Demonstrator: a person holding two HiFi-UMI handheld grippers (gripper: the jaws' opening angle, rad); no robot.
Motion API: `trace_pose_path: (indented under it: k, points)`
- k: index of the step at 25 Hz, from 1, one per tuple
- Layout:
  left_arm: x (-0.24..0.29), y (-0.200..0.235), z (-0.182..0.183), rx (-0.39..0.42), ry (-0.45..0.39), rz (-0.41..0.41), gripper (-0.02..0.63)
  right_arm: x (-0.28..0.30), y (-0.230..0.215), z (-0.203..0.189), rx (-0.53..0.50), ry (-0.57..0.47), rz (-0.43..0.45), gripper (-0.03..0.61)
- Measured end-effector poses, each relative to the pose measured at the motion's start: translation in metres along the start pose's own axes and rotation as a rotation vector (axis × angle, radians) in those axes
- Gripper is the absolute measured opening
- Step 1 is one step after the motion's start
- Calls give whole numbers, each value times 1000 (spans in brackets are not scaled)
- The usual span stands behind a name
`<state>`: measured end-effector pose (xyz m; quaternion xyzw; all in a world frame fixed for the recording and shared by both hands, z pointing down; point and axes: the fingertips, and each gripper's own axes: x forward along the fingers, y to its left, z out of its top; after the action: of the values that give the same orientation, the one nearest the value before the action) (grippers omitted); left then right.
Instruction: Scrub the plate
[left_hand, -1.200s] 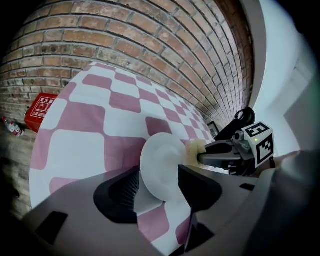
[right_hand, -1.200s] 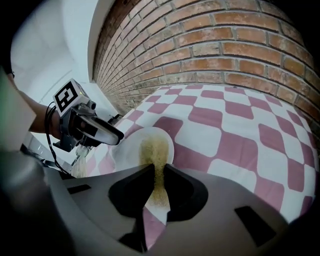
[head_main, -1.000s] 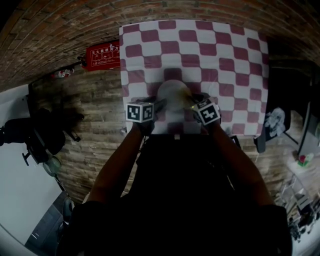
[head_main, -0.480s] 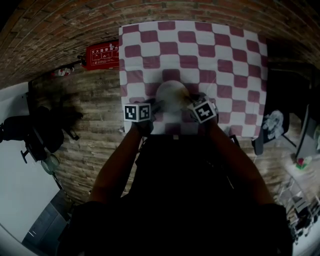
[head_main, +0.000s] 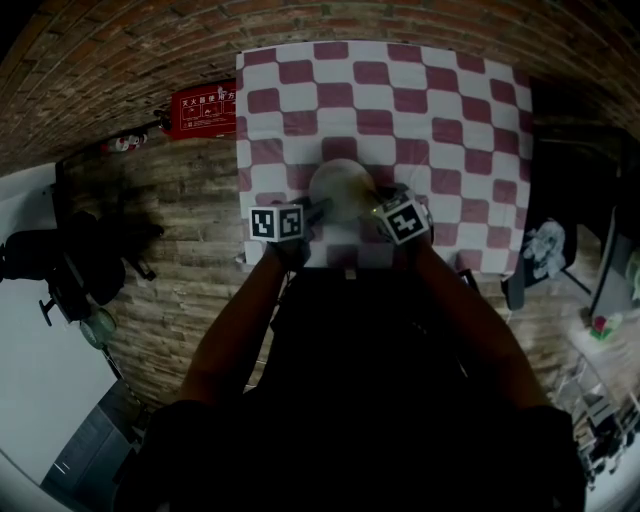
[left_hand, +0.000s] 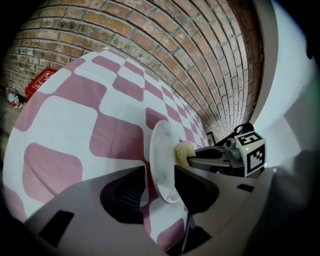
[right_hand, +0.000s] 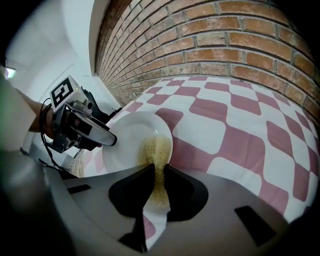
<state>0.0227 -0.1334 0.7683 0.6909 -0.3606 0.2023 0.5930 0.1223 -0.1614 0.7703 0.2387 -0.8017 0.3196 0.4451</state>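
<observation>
A white plate lies on the red-and-white checked tablecloth. My left gripper straddles its near-left rim. In the left gripper view the plate shows edge-on between the jaws of the left gripper, which are closing; a thin gap remains on one side. My right gripper is shut on a yellow sponge, which rests on the plate. The sponge also shows in the left gripper view, against the plate's face, with the right gripper behind it. The right gripper view shows the left gripper at the plate's far rim.
The table's near edge runs just under both grippers. A red sign lies on the brick-patterned floor left of the table. Dark equipment stands further left. More clutter sits past the table's right edge.
My right gripper with the sponge has shifted slightly left over the plate. The left gripper has hardly moved.
</observation>
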Motion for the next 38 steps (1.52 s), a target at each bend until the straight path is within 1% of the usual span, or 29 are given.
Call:
trace_pose_path:
  k: [1, 3, 5, 7, 10, 12, 16, 19, 21, 24, 29, 33, 36, 38]
  points:
    - [1, -1, 1, 6, -4, 3, 180, 0, 0, 0, -1, -2, -2, 52]
    - [1, -1, 2, 18, -17, 14, 104, 0, -1, -1, 5, -7, -7, 52]
    - [0, -1, 3, 25, -28, 20, 60, 0, -2, -2, 17, -12, -9, 52]
    - [-1, -4, 3, 25, -39, 8, 49, 0, -2, -2, 27, -18, -7, 52]
    - [-6, -11, 9, 3, -69, -42, 26, -1, -3, -1, 50, -22, -9, 52]
    - [-8, -16, 12, -22, -83, -79, 20, -4, -5, -1, 64, -26, -22, 54]
    - [-14, -29, 14, 13, -74, -130, 21, -17, -10, 9, 54, -57, -81, 52]
    - [-22, -39, 15, 35, -70, -174, 21, -34, -10, 33, 29, -110, -121, 52]
    - [-28, -47, 15, 50, -64, -204, 21, -44, -3, 55, 12, -154, -129, 52]
    - [-38, -59, 18, 72, -65, -243, 21, -59, 18, 86, -41, -214, -138, 52]
    - [-61, -72, 28, 140, -81, -277, 21, -74, 70, 120, -104, -278, -106, 52]
    - [-85, -75, 40, 191, -114, -291, 21, -80, 102, 134, -167, -308, -112, 52]
    - [-106, -74, 53, 213, -158, -301, 21, -83, 120, 140, -178, -320, -109, 52]
    - [-124, -73, 64, 215, -201, -310, 21, -85, 131, 143, -181, -323, -111, 52]
